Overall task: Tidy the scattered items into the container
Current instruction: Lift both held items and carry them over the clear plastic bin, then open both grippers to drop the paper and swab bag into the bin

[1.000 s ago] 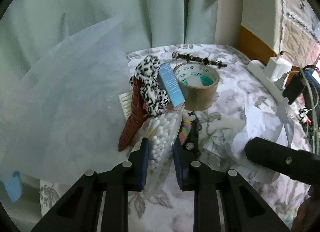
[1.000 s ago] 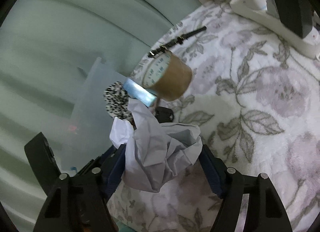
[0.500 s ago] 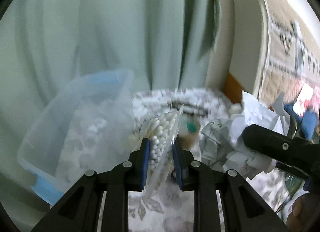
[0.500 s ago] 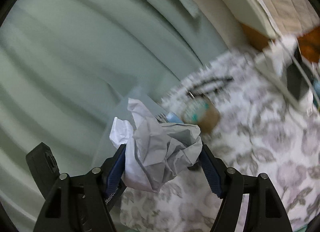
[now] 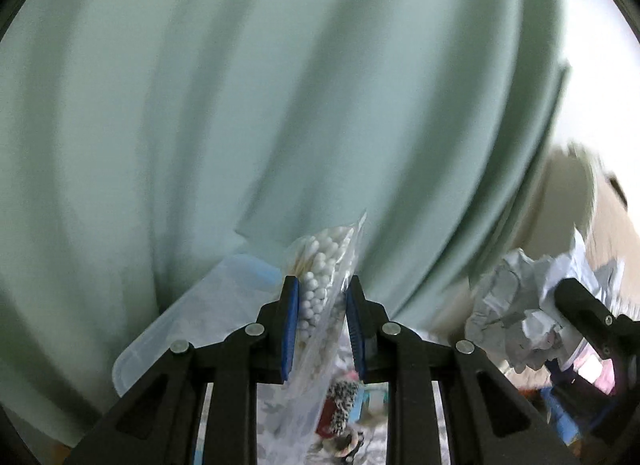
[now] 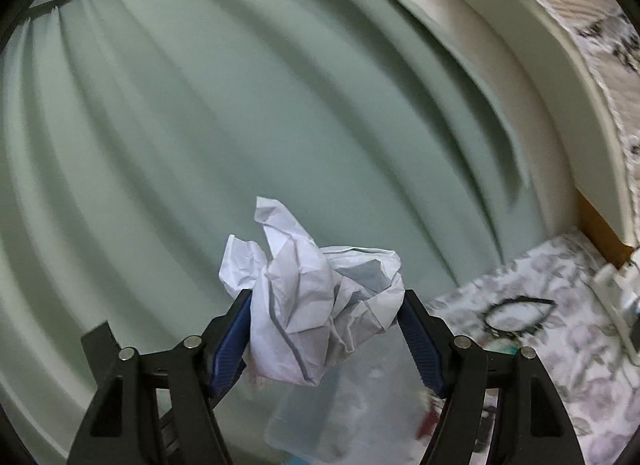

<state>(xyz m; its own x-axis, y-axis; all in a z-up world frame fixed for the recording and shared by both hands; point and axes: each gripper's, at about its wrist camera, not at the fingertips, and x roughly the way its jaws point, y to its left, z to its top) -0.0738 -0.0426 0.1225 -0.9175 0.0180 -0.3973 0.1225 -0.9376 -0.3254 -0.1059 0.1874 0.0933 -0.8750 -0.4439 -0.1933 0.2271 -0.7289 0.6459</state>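
Both grippers are up in the air, aimed mostly at the pale green curtain (image 5: 280, 105), tilted only a little downward. The left gripper (image 5: 322, 301) has its blue pads pinched on a clear bag of cotton swabs (image 5: 320, 265), bag sticking up past the fingertips. The right gripper (image 6: 326, 305) has its jaws set wide but clamped on a crumpled ball of white paper (image 6: 316, 305), which fills the whole gap; in the left view that same paper (image 5: 516, 305) shows at the right edge with one black finger beside it.

The clear plastic container (image 6: 360, 405) sits below the paper, see-through and half hidden by the wad and the fingers, so what's inside is hard to tell. In the left view only its rim and side (image 5: 192, 325) peek out. Down between the left fingers there's a leopard-print thing (image 5: 342, 405), blurry. The floral tablecloth (image 6: 560, 305) is smeared, with a dark loop-shaped item (image 6: 516, 313) on it I can't identify
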